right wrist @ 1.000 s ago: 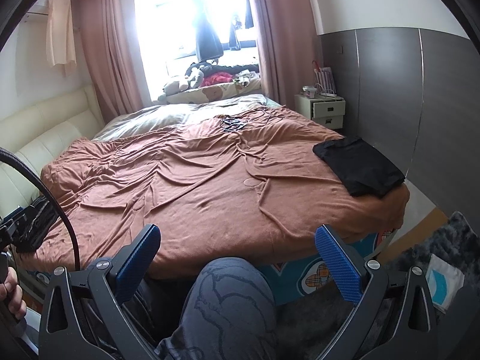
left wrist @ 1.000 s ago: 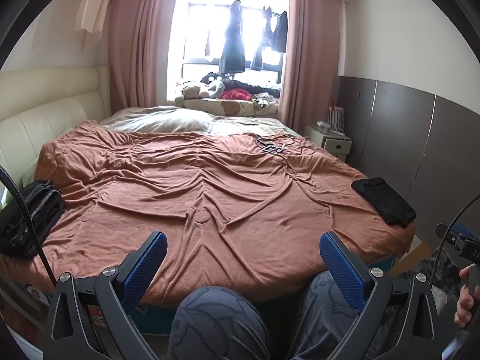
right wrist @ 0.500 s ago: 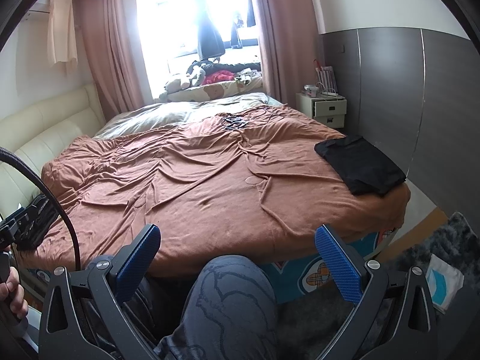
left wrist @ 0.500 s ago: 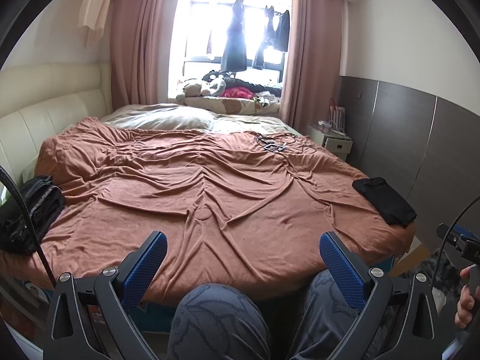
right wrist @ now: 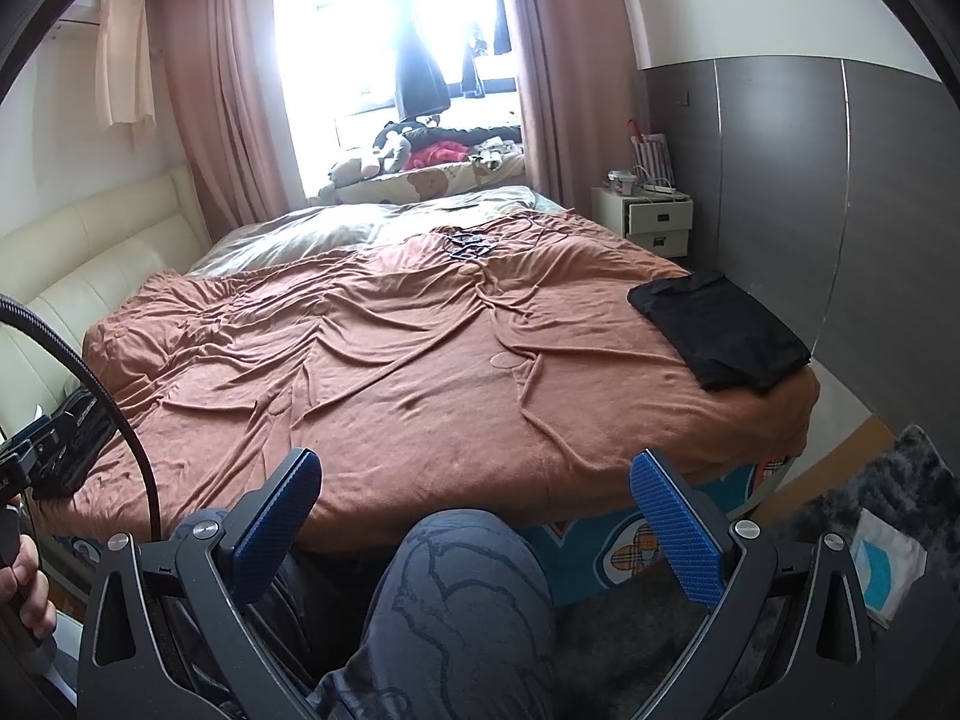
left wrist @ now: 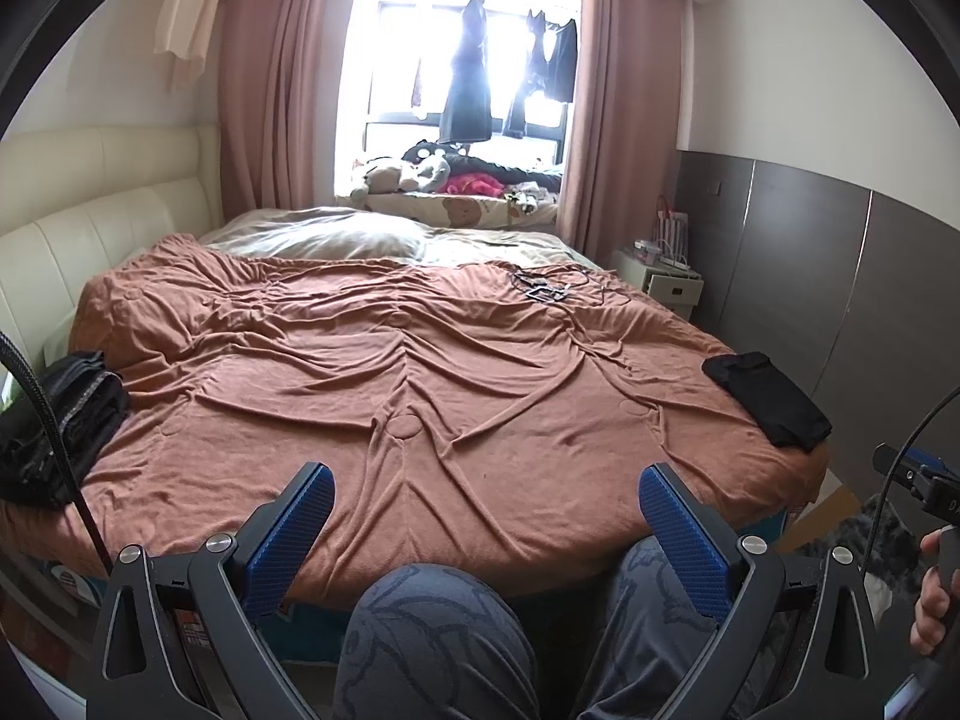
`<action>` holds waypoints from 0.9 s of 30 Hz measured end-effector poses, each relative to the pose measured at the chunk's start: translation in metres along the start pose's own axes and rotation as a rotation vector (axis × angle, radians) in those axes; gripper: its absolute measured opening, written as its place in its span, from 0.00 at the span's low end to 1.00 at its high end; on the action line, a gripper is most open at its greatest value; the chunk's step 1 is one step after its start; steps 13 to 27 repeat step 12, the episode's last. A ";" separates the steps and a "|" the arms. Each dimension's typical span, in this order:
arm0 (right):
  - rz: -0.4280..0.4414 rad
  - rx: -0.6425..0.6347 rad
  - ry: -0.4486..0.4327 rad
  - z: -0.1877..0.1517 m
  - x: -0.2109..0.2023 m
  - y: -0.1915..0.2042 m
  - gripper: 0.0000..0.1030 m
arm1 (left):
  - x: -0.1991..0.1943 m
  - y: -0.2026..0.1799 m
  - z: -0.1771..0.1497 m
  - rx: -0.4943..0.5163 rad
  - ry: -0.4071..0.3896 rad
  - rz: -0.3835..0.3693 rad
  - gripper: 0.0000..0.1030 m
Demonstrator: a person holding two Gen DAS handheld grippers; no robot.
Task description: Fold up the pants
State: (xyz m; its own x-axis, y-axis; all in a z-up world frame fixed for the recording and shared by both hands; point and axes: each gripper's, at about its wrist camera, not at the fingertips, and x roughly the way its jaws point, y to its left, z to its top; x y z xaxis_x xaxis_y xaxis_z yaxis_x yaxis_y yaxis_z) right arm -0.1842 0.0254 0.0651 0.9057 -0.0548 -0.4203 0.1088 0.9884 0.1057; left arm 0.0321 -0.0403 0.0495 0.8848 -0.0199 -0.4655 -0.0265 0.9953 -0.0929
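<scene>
Bed [left wrist: 456,372] under a rust-brown cover, seen from its foot by both wrist cameras. The left claw [left wrist: 483,519] and right claw [right wrist: 474,507] are each held low above the person's knees [right wrist: 468,594], jaws spread wide and gripping nothing, a stance that suits the interval between garments. A dark unfolded heap [left wrist: 57,420], probably the pants awaiting folding, lies at the bed's left edge, well apart from either claw; it is nearer the left claw, so that claw is better placed to fetch it. A flat black folded garment [right wrist: 720,330] rests at the bed's right edge, apparently set aside there to keep the middle of the cover free as a folding surface. Whether it is pants cannot be told. Cables [left wrist: 546,288] lie on the far part of the cover, clear of the working area. The next step, as judged, is a reach left to the heap.
</scene>
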 end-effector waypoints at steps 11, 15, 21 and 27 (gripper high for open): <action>0.001 -0.003 -0.002 -0.001 -0.002 0.001 1.00 | -0.005 -0.002 -0.002 0.011 -0.011 -0.011 0.99; 0.002 -0.004 -0.002 0.000 -0.001 0.001 1.00 | -0.005 -0.002 -0.002 0.011 -0.011 -0.010 0.99; 0.002 -0.004 -0.002 0.000 -0.001 0.001 1.00 | -0.005 -0.002 -0.002 0.011 -0.011 -0.010 0.99; 0.002 -0.004 -0.002 0.000 -0.001 0.001 1.00 | -0.005 -0.002 -0.002 0.011 -0.011 -0.010 0.99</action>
